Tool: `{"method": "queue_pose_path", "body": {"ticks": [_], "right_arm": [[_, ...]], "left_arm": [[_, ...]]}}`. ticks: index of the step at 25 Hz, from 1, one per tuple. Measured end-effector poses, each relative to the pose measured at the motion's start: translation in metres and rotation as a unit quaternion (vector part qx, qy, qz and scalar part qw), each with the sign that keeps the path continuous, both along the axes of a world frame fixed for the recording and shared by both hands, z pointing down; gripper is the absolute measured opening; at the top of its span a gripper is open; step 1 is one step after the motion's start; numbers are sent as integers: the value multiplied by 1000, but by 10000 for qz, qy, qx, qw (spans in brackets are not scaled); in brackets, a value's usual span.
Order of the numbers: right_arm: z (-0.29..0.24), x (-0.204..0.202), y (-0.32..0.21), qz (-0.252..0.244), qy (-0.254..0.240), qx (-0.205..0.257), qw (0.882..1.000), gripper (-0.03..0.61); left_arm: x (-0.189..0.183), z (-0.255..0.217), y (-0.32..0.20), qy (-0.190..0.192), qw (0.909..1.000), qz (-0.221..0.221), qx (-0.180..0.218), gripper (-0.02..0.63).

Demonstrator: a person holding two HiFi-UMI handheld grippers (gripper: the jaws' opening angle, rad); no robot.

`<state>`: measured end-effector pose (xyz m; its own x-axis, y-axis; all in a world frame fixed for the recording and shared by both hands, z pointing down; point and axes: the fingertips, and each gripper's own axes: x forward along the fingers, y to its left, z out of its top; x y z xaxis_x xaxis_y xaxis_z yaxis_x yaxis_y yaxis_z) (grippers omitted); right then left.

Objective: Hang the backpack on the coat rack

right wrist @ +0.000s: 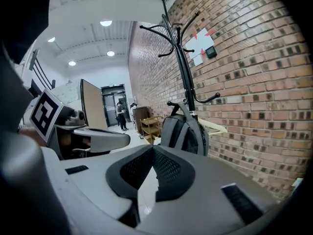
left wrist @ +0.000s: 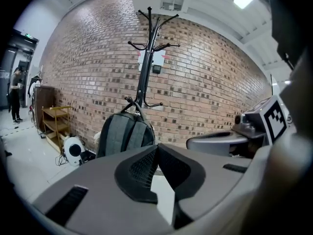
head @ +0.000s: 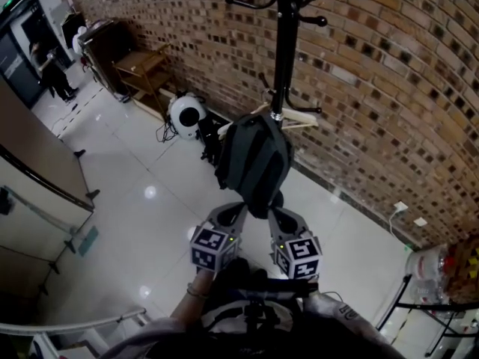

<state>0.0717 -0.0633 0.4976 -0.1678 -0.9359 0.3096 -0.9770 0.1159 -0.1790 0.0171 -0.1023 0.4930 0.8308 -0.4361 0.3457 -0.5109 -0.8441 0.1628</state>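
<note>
Backpack (head: 254, 163): dark grey, hung by its top from a low hook of the coat rack (head: 283, 51), straps facing outward.
Backpack, hidden parts: its bottom was cut off by the gripper bodies in both gripper views.
Coat rack: black pole against the brick wall (head: 374, 88). Its top ran out of the head view and its base was hidden behind the backpack.
Left gripper (head: 238, 212): jaws pressed together with nothing between them, pointed at the backpack from short of it.
Right gripper (head: 278, 217): jaws likewise closed and empty, just beside the left one.
Contact: in the head view both tips overlapped the backpack's lower edge, so touch could not be judged there. The gripper views showed the pack ahead of the jaws, apart.
Background: a person (head: 54, 69) stood far off, too small to make out.
</note>
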Motion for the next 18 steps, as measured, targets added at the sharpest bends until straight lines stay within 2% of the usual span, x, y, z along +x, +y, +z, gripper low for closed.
{"method": "queue_pose_path", "body": {"ticks": [8,18], "right_arm": [[-14,-18,7,-84,77,239,9996,11],[-11,-58,6,-57,194,134,9997,11]], "left_arm": [[-11,-11,9,48,9999,29,117,-3],[-50,-3,8,45,9999,70,55,-3]]}}
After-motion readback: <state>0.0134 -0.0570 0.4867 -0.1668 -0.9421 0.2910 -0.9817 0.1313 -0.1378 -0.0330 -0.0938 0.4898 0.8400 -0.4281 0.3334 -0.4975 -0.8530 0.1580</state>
